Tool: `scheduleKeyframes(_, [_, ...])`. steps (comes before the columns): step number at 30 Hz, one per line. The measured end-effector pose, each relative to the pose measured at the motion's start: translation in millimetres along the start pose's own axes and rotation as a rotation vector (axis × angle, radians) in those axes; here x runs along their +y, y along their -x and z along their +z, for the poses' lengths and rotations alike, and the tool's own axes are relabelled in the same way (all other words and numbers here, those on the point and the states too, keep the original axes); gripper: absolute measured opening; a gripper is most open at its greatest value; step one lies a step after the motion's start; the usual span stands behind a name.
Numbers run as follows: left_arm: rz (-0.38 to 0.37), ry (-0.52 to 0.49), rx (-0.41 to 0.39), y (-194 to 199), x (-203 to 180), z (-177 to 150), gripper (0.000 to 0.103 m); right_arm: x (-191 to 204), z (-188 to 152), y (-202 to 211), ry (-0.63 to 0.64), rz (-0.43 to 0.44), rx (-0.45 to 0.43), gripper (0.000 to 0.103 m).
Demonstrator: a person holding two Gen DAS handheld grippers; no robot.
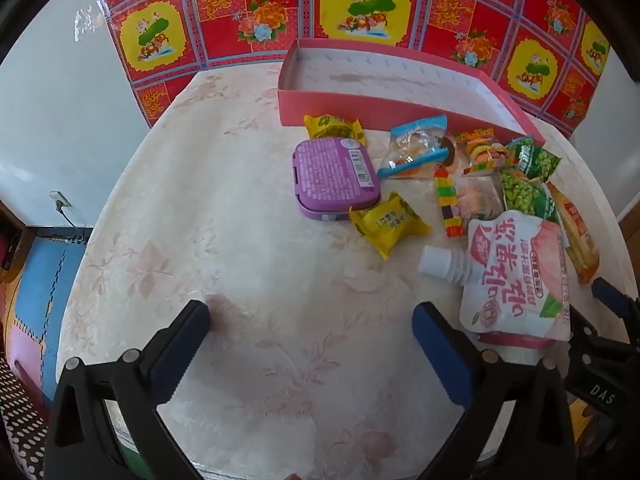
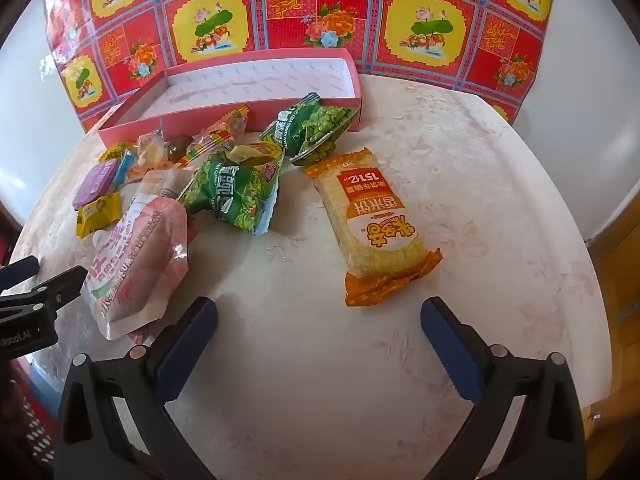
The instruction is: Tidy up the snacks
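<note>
A pile of snacks lies on the round table in front of an empty pink box [image 1: 384,110] [image 2: 224,114]. In the left wrist view I see a purple tin [image 1: 334,178], two yellow packets [image 1: 386,226], a blue-edged clear packet [image 1: 416,146] and a pink spouted pouch [image 1: 516,276]. In the right wrist view I see the pouch [image 2: 136,264], two green pea packets [image 2: 236,194] and an orange rice-cracker packet [image 2: 380,224]. My left gripper [image 1: 312,320] is open and empty over bare table. My right gripper [image 2: 320,314] is open and empty, just short of the cracker packet.
A red and yellow floral cloth [image 1: 360,4] hangs behind the box. The table [image 2: 500,200] has a pale floral cover and a curved edge. Colourful foam floor mats [image 1: 36,280] lie below at the left.
</note>
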State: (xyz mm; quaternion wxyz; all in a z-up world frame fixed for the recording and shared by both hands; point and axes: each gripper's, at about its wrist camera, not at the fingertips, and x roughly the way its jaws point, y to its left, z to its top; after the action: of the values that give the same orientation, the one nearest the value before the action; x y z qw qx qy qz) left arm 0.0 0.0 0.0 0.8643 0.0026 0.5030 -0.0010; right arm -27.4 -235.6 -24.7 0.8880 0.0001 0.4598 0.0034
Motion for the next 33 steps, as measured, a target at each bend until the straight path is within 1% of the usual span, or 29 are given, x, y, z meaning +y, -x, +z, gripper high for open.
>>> scheduleKeyframes(33, [0.001, 0.000, -0.013, 0.5, -0.1, 0.0, 0.103, -0.2, -0.3, 0.4, 0.000, -0.001, -0.002, 0.103])
